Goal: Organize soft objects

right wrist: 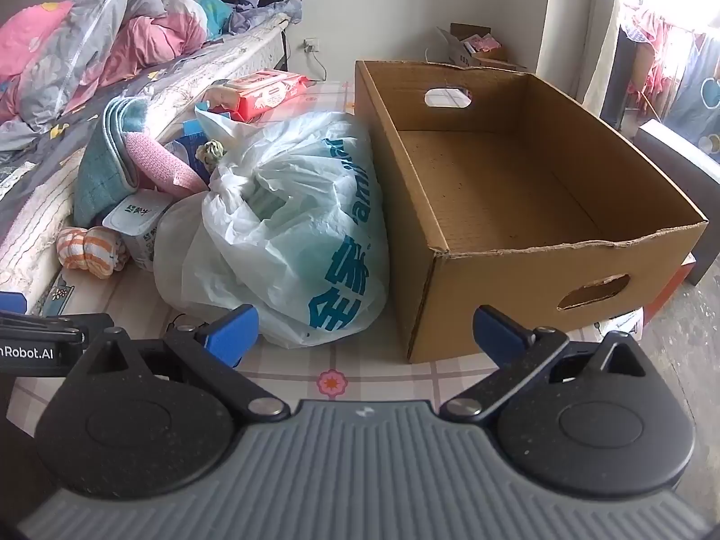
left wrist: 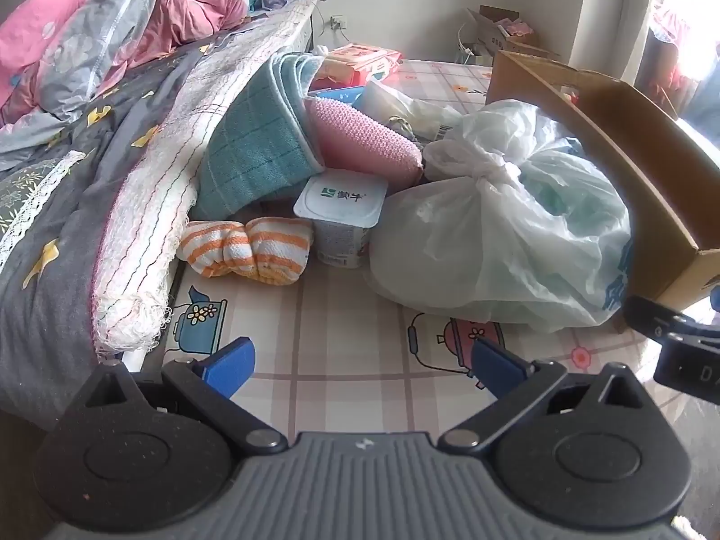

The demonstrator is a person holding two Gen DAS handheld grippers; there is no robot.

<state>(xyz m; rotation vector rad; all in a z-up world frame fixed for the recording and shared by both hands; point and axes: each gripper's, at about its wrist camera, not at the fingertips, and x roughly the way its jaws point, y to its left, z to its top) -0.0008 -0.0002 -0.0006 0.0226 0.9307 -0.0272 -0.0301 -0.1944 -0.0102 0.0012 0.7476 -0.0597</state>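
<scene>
Left wrist view: left gripper [left wrist: 362, 366] at the bottom of the frame, jaws spread wide, nothing between the blue pads [left wrist: 229, 366]; it hangs over the patterned mat [left wrist: 342, 342]. Centre left, just above the pads: orange-striped rolled cloth [left wrist: 247, 245] lying on the mat, touching the yogurt cup [left wrist: 342, 220] to its right. Above the cup, a teal towel [left wrist: 256, 144] leans against the bed edge, with a pink knit roll [left wrist: 364, 139] tucked beside it on its right. Centre right: knotted white plastic bag [left wrist: 495, 234], soft contents showing pale green through it; it rests against the cardboard box [left wrist: 630, 135] at the right edge. Upper centre: red wipes pack [left wrist: 360, 60]. Upper left: rumpled bedding [left wrist: 112, 45] — pink and grey. Part of the other gripper's body shows at the lower right edge.

Right wrist view: right gripper [right wrist: 364, 335] at the bottom, likewise released, pads wide apart and bare; the plastic bag [right wrist: 288, 225] sits just beyond its left pad, the box [right wrist: 517, 297] just beyond its right pad. Box interior shows nothing inside; hand-hole cut in the near wall and the far wall. Bag touches the box's left wall. Left of the bag: yogurt cup [right wrist: 139, 225], striped cloth [right wrist: 90, 252], teal towel [right wrist: 101, 166], pink roll [right wrist: 162, 162] — all crowded between bag and bed. Small knotted green-and-white item [right wrist: 212, 151] sits at the bag's upper left; what it is, cannot tell.
</scene>
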